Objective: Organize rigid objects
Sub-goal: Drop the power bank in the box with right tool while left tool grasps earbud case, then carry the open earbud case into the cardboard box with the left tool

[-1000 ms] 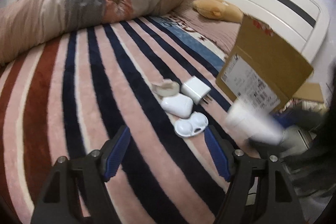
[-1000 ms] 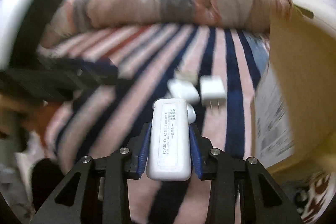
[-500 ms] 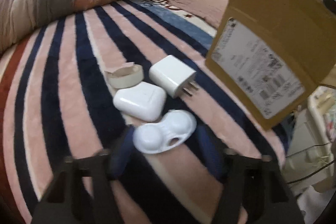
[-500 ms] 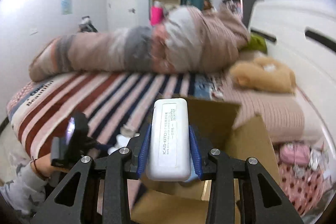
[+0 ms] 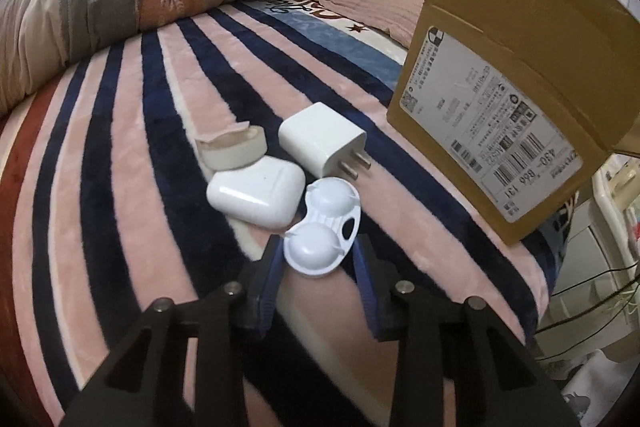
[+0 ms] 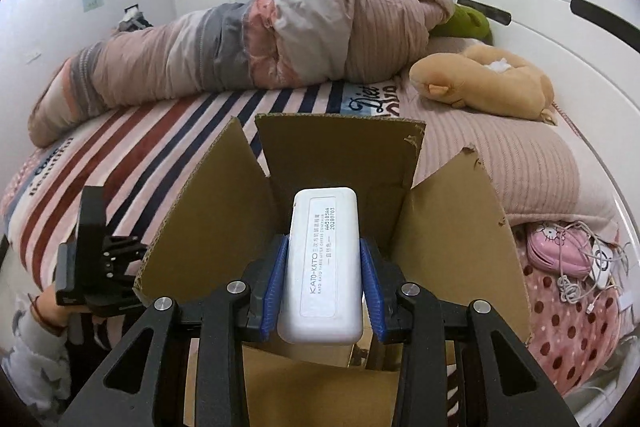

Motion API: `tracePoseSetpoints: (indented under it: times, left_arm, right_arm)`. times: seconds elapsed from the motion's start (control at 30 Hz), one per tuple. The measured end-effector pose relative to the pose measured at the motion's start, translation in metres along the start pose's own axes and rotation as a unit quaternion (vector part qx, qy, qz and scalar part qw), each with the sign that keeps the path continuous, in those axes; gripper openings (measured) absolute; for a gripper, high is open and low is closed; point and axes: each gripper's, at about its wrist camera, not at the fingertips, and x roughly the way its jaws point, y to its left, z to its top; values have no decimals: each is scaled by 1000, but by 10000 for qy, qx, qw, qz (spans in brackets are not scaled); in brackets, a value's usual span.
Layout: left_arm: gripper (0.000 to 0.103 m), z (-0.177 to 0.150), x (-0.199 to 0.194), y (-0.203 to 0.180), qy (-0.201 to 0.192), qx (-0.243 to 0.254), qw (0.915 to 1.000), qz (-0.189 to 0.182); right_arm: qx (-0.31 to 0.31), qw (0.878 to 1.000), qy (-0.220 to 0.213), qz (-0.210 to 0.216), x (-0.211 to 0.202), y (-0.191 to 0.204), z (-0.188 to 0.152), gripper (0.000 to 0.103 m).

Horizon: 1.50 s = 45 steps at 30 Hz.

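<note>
White lens case [image 5: 320,227] now between closing left gripper [image 5: 318,259] pads.

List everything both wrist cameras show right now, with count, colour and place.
Contact lens case: 1, white, on the striped blanket, between the left fingers.
Earbud case: 1, white, beside the lens case.
Charger plug: 1, white, behind the earbud case.
Tape roll: 1, beige, left of the plug.
Cardboard box: 1, brown, open, on the bed edge.
White case: 1, printed label, held over the box.
Plush toy: 1, tan, near the headboard.
Rolled duvet: 1, pink-grey, across the bed.
Left gripper: around the lens case, grip unclear.
Right gripper: shut.
</note>
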Motion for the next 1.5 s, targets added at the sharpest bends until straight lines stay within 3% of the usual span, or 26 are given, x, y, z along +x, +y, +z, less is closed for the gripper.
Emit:
tracePoseSetpoints:
  times: [0.23,0.37,0.43,0.5,0.67,0.77,0.83,1.0,1.17,1.33,1.43,1.47,1.5]
  left_arm:
    - [33,9,13,-2,-56,3,10000,-44]
    - [29,9,9,-4,-67,98,9998,-142]
    - [29,8,5,-5,-101,86,9998,-163]
    - [29,9,-3,-5,-166,82,9997,-156]
    - [29,15,-62,5,-554,88,9984,40]
    - [29,28,-112,15,-834,91,9960,318]
    - [29,43,-148,19,-1020,123,9940,371]
    - [29,81,-203,8,-1248,340,9916,3]
    - [29,123,-196,-44,-947,922,9897,-559]
    - [29,154,-142,-93,-175,1263,9864,-1033]
    - [30,160,-113,-111,235,1380,9845,-1056]
    - [33,158,-111,-116,272,1387,9841,-1075]
    - [47,155,-110,-118,259,1377,9840,-1097]
  right_arm:
    - [40,9998,164,37,8,-4,-1,32]
    - [25,9994,294,-205,13,-6,0,32]
    - [5,9991,291,-316,12,-6,1,36]
    - [17,9996,183,-234,6,-4,1,47]
    - [-338,9977,-444,393,-22,29,8,47]
    - [-704,9920,-570,883,-29,63,13,47]
    - [-965,9869,-531,1182,-26,84,13,47]
    - [-1398,9717,-15,1902,10,145,-3,47]
    - [-591,9735,681,2103,87,156,-28,47]
    - [103,9832,558,1734,140,138,-34,47]
    - [180,9876,440,1494,156,138,-28,47]
    - [180,9890,417,1408,161,139,-26,47]
    - [201,9895,422,1367,164,140,-25,47]
